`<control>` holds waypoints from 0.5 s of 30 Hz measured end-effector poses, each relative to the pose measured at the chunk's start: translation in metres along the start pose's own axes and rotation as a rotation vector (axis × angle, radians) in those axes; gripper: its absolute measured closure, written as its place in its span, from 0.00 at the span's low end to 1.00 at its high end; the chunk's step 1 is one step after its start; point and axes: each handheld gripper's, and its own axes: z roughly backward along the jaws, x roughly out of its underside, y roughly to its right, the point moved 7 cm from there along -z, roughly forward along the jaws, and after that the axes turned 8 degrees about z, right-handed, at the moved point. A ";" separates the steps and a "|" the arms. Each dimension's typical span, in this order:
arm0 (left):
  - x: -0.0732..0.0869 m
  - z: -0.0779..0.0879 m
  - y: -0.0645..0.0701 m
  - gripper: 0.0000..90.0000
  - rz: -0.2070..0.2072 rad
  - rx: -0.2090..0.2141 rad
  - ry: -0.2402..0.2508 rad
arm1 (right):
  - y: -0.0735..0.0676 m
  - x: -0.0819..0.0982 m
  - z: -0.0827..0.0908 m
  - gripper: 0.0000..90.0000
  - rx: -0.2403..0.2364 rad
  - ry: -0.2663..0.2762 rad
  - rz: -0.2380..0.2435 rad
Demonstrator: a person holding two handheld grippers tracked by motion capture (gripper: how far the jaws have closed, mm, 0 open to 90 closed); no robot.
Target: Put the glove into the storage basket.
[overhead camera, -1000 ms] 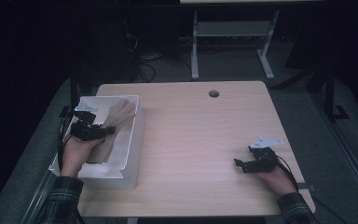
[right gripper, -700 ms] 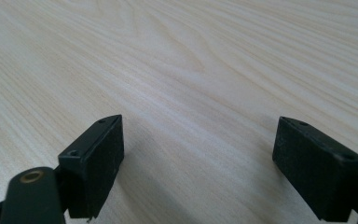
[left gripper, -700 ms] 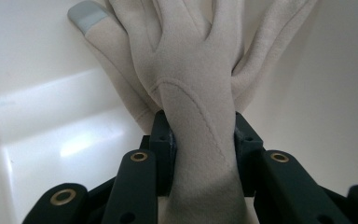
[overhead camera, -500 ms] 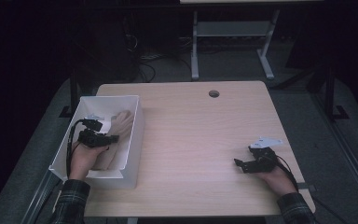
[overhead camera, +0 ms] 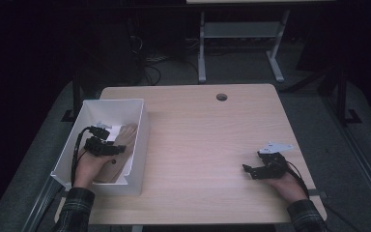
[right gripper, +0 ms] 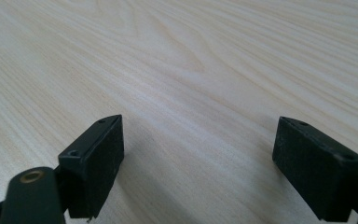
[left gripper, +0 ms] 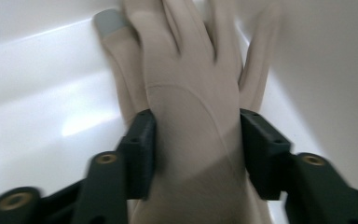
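- Reading the grip first: left gripper [left gripper: 193, 140] has its jaws on either side of a beige glove [left gripper: 186, 93], pads touching the palm section just below the fingers. Looks clenched on it, though the frame is motion-blurred, so how firm the pinch is stays uncertain.
- Glove location: inside the white bin [overhead camera: 137, 140] at the table's left edge, lying against the bin floor with its fingers pointing toward the far wall. High view shows the left gripper [overhead camera: 107, 145] down in the bin with the glove [overhead camera: 125, 137] under it.
- Right gripper [right gripper: 198, 154] is released, jaws wide apart, nothing between them, hovering low over bare table [overhead camera: 212, 140]. In the high view it [overhead camera: 257, 169] sits near the right front edge, well apart from the bin.
- Risk 1: soft fabric. Jaws span the palm's width, so the glove may just bunch up and slip out on a lift, especially if only the top layer is pinched.
- Risk 2: bin is light-looking and close to the table edge. Dragging the glove sideways against the wall could shove or tip it; nothing is bracing it.
- Risk 3: glove fingers lie against the far wall and corner. They could catch on the rim on the way out and yank the glove free.
- Risk 4: the left gripper's cable loops by the bin's near wall and could snag the rim.
- Mitigation guess: lift straight up, slowly.
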 end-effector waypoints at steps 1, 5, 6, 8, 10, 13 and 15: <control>0.000 0.000 0.000 0.44 -0.001 -0.008 0.000 | 0.000 0.000 0.000 0.18 0.001 -0.002 0.003; -0.003 0.004 -0.001 0.30 0.003 -0.009 0.013 | 0.000 0.000 0.000 0.18 0.000 -0.001 0.000; -0.005 0.006 0.000 0.28 0.002 -0.010 0.019 | 0.000 0.000 0.000 0.18 0.001 -0.002 0.004; -0.007 0.010 0.001 0.24 0.004 -0.007 0.028 | 0.000 0.000 0.000 0.18 0.001 -0.001 0.003; -0.011 0.014 0.002 0.21 -0.001 -0.006 0.031 | 0.000 0.000 0.000 0.18 0.000 0.000 0.000; -0.017 0.022 0.004 0.20 -0.013 -0.003 0.043 | 0.000 0.000 0.000 0.18 0.001 -0.001 0.002; -0.021 0.027 0.006 0.20 -0.025 -0.002 0.049 | 0.000 0.000 0.000 0.18 0.001 -0.001 0.003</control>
